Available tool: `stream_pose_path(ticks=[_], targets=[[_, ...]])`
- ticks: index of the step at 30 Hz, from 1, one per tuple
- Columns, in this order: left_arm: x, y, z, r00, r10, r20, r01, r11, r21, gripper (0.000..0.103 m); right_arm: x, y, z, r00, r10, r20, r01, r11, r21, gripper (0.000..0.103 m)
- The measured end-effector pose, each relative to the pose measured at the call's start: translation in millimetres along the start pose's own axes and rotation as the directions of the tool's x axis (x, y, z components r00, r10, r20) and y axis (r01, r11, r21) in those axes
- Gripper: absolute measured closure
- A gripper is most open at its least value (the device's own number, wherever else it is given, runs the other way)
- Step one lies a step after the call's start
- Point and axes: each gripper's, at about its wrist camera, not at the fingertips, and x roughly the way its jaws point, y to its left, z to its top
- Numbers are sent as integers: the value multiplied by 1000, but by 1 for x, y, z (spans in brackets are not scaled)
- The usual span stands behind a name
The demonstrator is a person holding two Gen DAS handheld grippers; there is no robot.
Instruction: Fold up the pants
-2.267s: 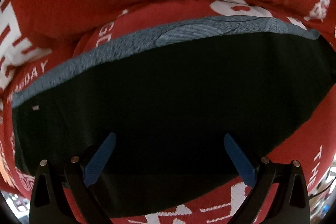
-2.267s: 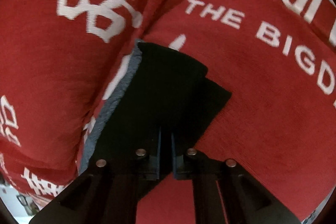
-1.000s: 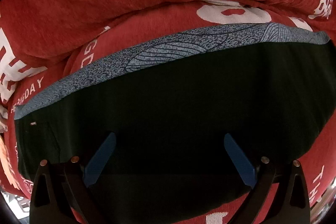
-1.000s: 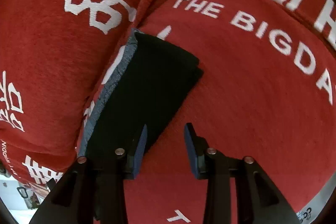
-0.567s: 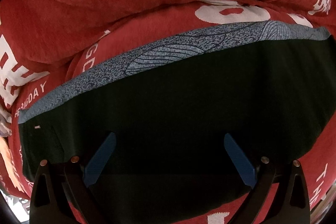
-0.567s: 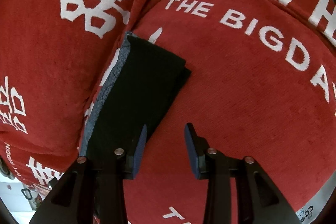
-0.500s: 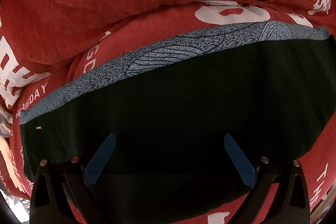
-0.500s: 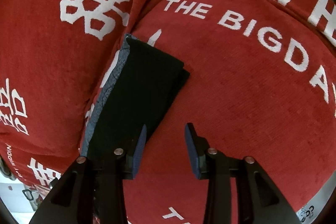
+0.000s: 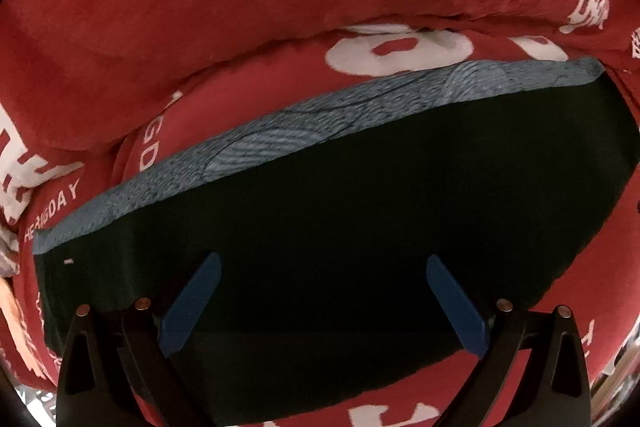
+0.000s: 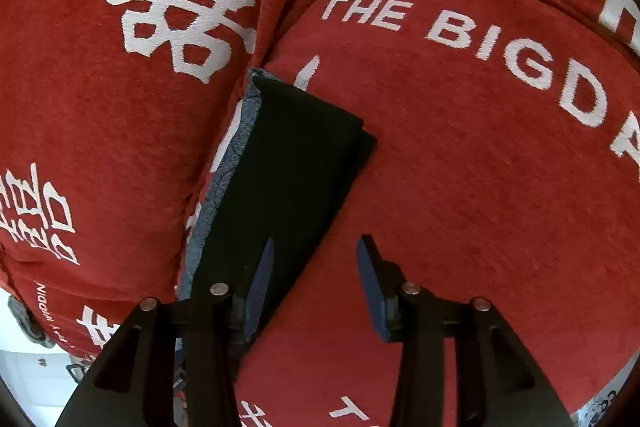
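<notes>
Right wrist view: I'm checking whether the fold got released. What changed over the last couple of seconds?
The right gripper opened, letting go of the black pants, which now lie flat on the red cover. The left gripper stayed open over the pants.

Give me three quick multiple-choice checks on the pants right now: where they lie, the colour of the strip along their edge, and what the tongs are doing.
1. The pants lie:
A. on a red cover
B. on a wooden floor
C. in a basket

2. The strip along their far edge is:
A. yellow
B. white
C. blue-grey

3. The tongs are:
A. both shut on the pants
B. both open
C. left shut, right open

Answers:
1. A: the red cover with white letters shows all around the pants.
2. C: a patterned blue-grey band shows beyond the black cloth.
3. B: left tongs and right tongs each show a gap, nothing pinched.
</notes>
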Motion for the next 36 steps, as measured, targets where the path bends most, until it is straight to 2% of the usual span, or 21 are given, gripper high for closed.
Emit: stream_pose_path(ticks=[4, 8, 14, 23, 26, 30, 35, 36], targets=[[-5, -9, 3, 1000, -17, 9, 17, 1000, 7, 0, -2, 0, 0, 1000, 21, 2, -21, 1000, 10, 55], [-8, -13, 6, 999, -37, 3, 37, 999, -14, 0, -3, -7, -3, 998, 57, 19, -58, 997, 52, 48], [-6, -23, 8, 997, -77, -17, 76, 996, -52, 0, 2, -16, -9, 991, 130, 22, -132, 985, 112, 48], [1, -50, 14, 995, -104, -13, 102, 991, -81, 0, 17, -13, -2, 987, 158, 1, -158, 983, 89, 48], [16, -61, 13, 997, -78, -31, 75, 994, -74, 0, 25, -15, -2, 985, 173, -12, -171, 981, 88, 48], [22, -62, 11, 996, -91, -22, 87, 989, -117, 0, 38, -11, 2, 977, 211, -8, -210, 976, 59, 48], [22, -66, 11, 996, -86, -11, 85, 991, -103, 0, 55, 3, 11, 977, 209, 38, -210, 977, 33, 46], [21, -65, 12, 996, -85, -14, 84, 991, -103, 0, 57, 8, 14, 983, 182, 33, -183, 983, 34, 49]])
